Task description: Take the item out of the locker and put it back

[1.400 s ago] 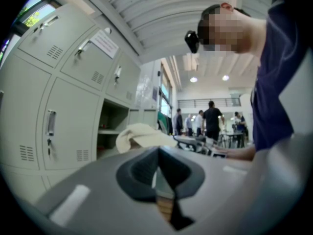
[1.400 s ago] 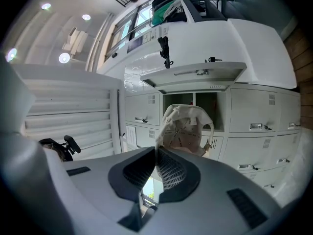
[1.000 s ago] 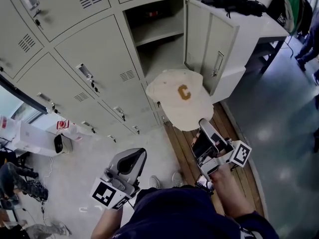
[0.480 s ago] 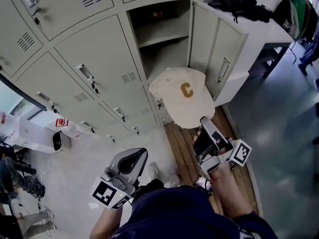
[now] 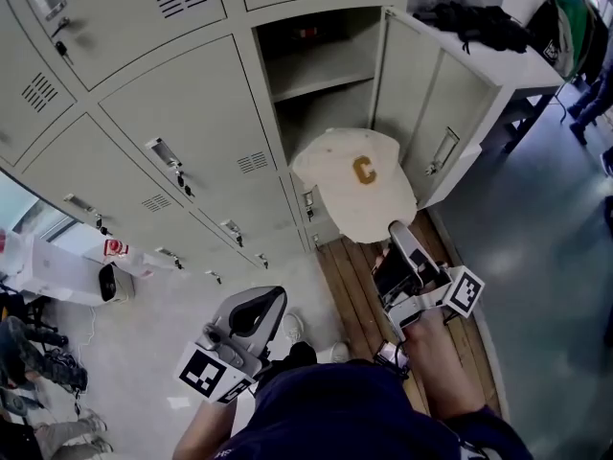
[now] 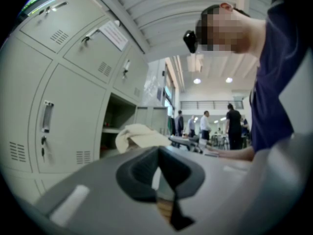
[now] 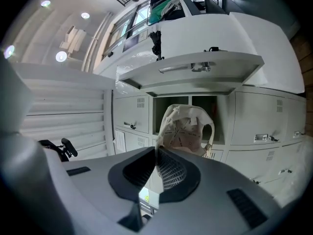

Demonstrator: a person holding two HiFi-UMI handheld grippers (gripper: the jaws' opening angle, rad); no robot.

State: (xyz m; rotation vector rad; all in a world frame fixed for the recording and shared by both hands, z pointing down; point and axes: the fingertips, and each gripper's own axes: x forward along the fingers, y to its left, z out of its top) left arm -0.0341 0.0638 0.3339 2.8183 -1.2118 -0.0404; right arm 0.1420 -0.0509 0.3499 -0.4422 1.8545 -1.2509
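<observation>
A cream cap [image 5: 354, 185] with a brown letter C hangs in front of the open locker compartment [image 5: 316, 80], level with its lower part. My right gripper [image 5: 395, 241] is shut on the cap's brim from below. In the right gripper view the cap [image 7: 188, 129] shows its inside, just beyond the shut jaws [image 7: 157, 153], with the open locker [image 7: 168, 109] behind it. My left gripper [image 5: 257, 305] sits lower left, shut and holding nothing. The left gripper view shows its jaws [image 6: 158, 153] shut, with the cap [image 6: 138, 133] and the open locker [image 6: 115, 124] ahead.
The locker's door [image 5: 436, 113] swings out to the right of the cap. A white table [image 5: 517, 60] with a black bag [image 5: 474, 17] stands beyond the door. Shut lockers [image 5: 182, 123] fill the left. Wooden slats [image 5: 350, 281] lie below. People [image 6: 230, 126] stand far off.
The cap and both grippers have moved a little closer to the open locker. The right gripper's hold on the brim is unchanged.
</observation>
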